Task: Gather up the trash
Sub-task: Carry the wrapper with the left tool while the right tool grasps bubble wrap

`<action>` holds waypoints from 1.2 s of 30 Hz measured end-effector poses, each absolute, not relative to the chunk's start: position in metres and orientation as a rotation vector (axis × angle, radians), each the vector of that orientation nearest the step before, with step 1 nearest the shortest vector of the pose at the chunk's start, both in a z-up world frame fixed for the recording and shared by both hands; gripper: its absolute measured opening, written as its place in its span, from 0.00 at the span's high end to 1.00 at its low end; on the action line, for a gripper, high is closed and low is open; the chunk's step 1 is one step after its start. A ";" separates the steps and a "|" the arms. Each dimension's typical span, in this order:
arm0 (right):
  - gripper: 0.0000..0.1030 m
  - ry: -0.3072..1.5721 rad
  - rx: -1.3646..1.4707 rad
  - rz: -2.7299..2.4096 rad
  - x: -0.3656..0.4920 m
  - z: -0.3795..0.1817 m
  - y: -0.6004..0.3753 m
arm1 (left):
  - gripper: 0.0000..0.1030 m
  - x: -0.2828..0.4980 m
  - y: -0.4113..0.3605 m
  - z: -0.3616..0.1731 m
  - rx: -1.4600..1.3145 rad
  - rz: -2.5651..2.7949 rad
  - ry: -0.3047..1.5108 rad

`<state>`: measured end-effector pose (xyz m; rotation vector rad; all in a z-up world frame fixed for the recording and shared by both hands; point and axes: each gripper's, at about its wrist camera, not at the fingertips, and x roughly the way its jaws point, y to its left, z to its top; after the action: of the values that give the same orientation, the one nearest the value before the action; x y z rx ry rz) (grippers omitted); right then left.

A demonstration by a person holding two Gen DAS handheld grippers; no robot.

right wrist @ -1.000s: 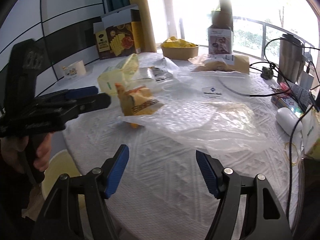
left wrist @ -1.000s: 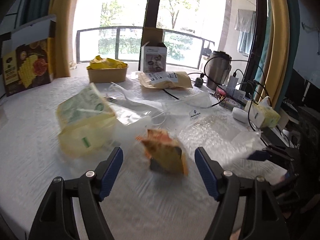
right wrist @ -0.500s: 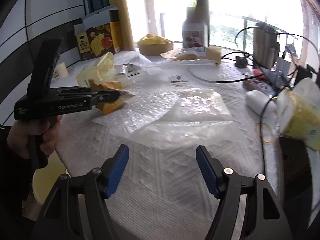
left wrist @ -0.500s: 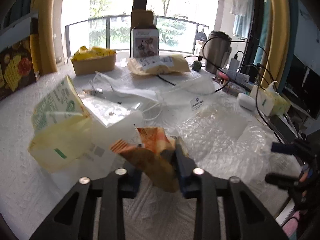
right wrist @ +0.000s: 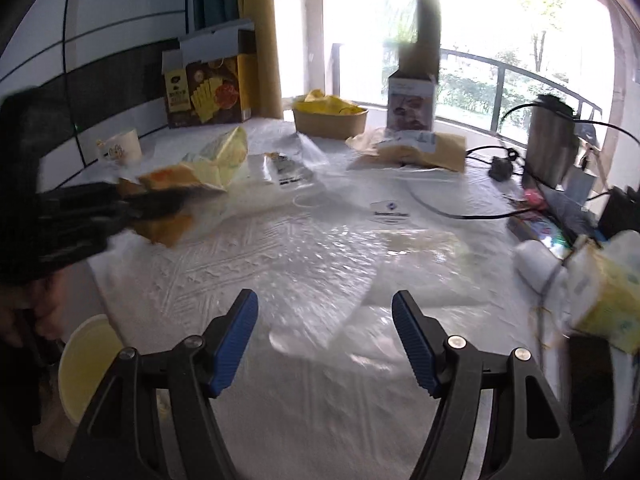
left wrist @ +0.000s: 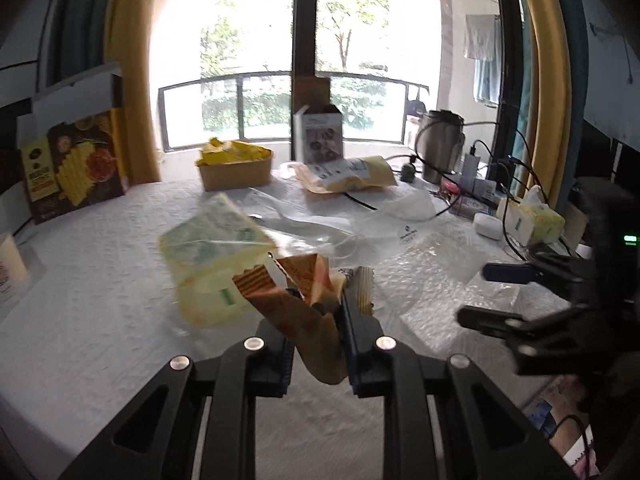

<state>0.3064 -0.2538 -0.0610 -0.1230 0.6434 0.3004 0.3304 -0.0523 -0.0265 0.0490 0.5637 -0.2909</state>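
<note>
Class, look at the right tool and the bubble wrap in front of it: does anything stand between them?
Nothing visible does. The right tool is open, and the bubble wrap lies directly ahead on bare tablecloth; the left tool sits off to the side.

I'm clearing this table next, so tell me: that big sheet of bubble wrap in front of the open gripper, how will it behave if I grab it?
The bubble wrap looks thin and lies crumpled flat, so it is probably floppy and very light. Its glossy plastic may slip between the pads of the right gripper.

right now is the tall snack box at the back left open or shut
Open: the snack box stands upright with its white top flap lifted, seen in both wrist views.
</note>
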 end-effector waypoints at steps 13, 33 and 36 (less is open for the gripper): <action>0.39 0.732 -0.167 0.257 0.337 -0.080 -0.223 | 0.81 0.302 0.004 -0.033 -0.047 -0.243 0.561; 0.90 0.561 -0.194 0.297 0.278 -0.034 -0.202 | 0.81 0.228 0.042 -0.011 -0.055 -0.155 0.492; 0.90 0.543 -0.197 0.322 0.262 -0.028 -0.194 | 0.81 0.213 0.048 -0.012 -0.061 -0.143 0.497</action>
<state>0.2624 -0.1939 -0.0280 -0.1971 0.5429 0.3221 0.2128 0.0479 -0.0120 -0.0607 0.4974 -0.1428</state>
